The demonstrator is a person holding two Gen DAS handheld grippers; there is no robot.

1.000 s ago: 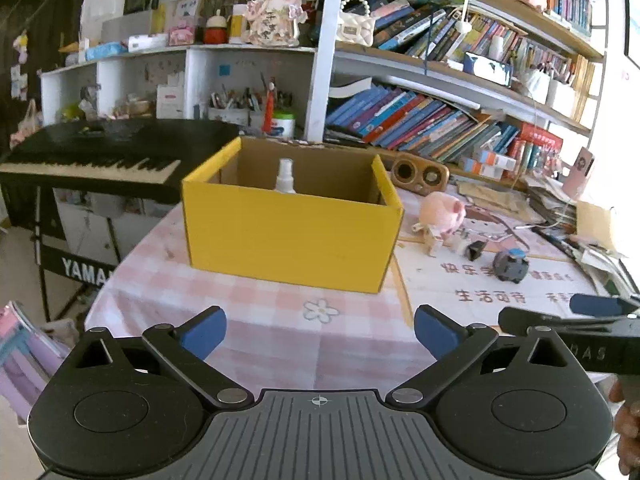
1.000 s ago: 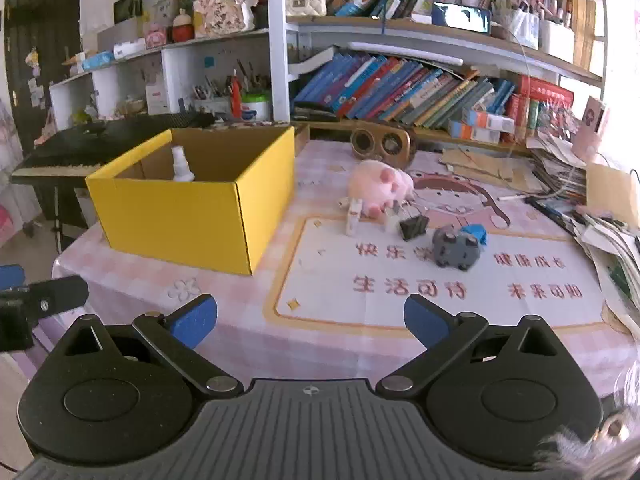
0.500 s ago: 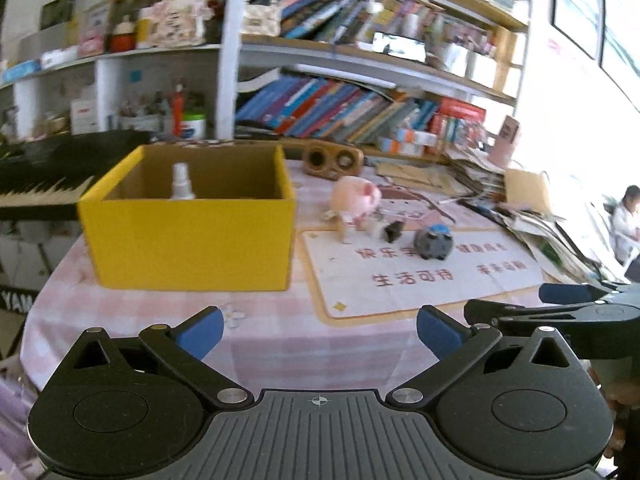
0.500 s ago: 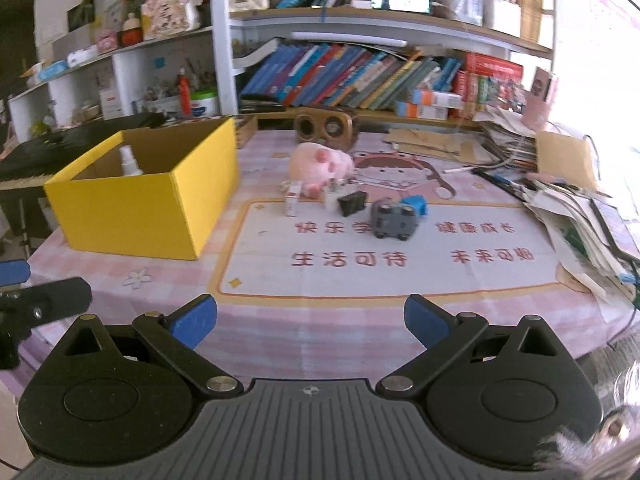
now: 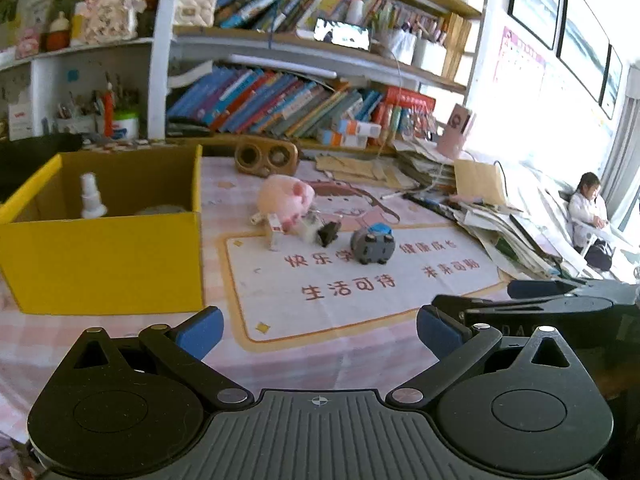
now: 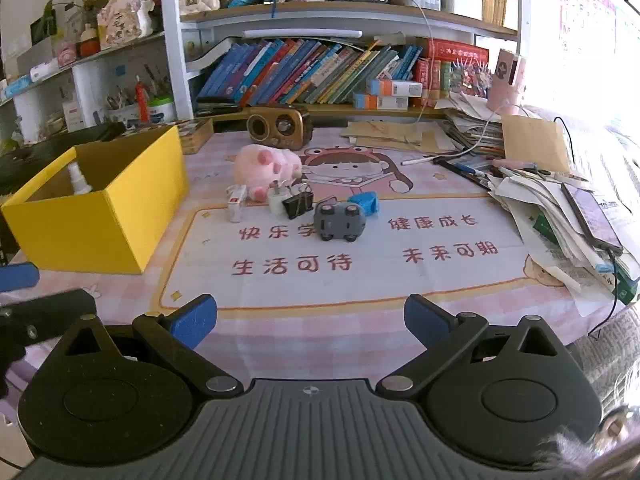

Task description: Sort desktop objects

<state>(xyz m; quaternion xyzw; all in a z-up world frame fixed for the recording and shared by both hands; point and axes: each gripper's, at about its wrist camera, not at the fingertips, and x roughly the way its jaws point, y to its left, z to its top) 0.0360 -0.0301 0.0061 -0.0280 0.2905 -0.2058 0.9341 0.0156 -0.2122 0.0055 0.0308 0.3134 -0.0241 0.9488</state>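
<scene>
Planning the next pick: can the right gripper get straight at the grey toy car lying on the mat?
Probably yes. The right gripper is open and faces the grey toy car across bare mat. The black binder clip and blue block sit close behind it, so side room looks tight.

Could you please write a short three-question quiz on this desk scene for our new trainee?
1. True or false: the white spray bottle stands inside the yellow box.
2. What lies nearest the grey toy car: A) wooden speaker, B) blue block, C) pink holder?
3. Fill in: the left gripper and right gripper are both ____.

Key: 1 true; 2 B; 3 open.
</scene>
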